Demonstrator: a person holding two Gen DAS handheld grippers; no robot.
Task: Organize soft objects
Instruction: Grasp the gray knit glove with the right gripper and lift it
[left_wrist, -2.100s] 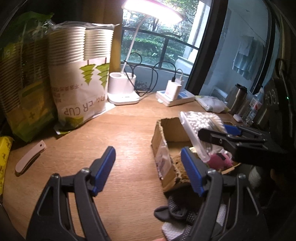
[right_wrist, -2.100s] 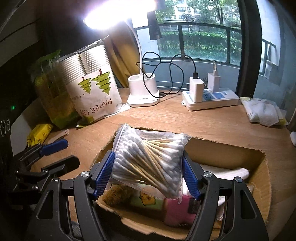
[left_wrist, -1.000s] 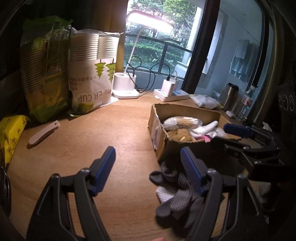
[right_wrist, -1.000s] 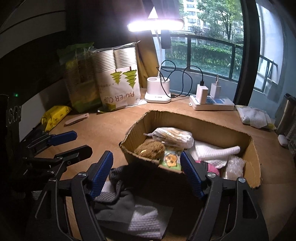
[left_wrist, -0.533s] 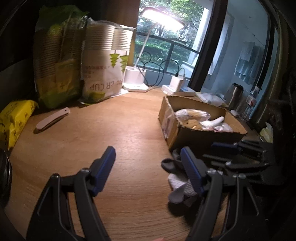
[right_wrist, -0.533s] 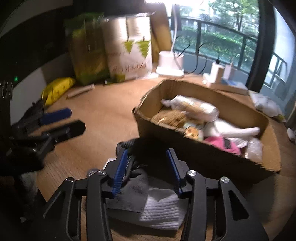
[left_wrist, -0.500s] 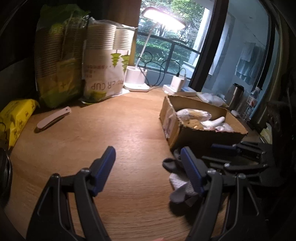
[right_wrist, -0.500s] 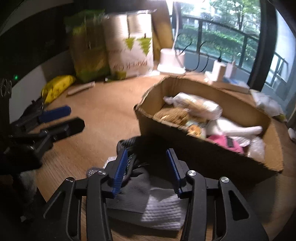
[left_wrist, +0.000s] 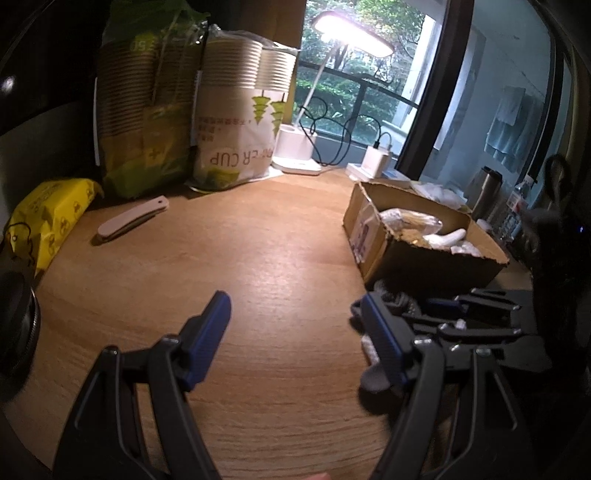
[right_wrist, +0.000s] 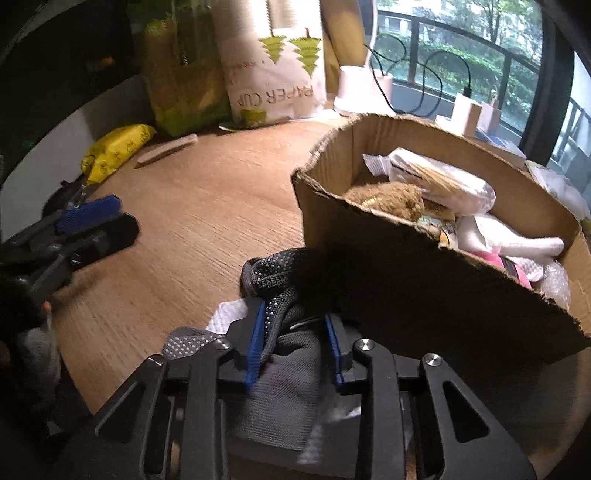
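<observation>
A cardboard box (right_wrist: 436, 280) on the wooden desk holds a bag of cotton swabs (right_wrist: 439, 181), a brown fuzzy thing, a white soft item and a pink one. It also shows in the left wrist view (left_wrist: 424, 266). A pile of grey dotted gloves (right_wrist: 284, 354) and a white cloth lies in front of the box. My right gripper (right_wrist: 295, 336) is down on the pile, jaws narrowed around a grey glove. My left gripper (left_wrist: 295, 332) is open and empty over bare desk, left of the pile.
Bags of paper cups (left_wrist: 236, 125) stand at the back left with a yellow pack (left_wrist: 48, 218) and a pale folded knife handle (left_wrist: 129, 221). A desk lamp (left_wrist: 299, 155) and power strip (right_wrist: 476, 114) are behind the box. A steel flask (left_wrist: 484, 188) stands far right.
My right gripper let go of the swab bag into the box, pulled back, came down on the glove pile and narrowed its jaws. My left gripper drew back and left, staying open.
</observation>
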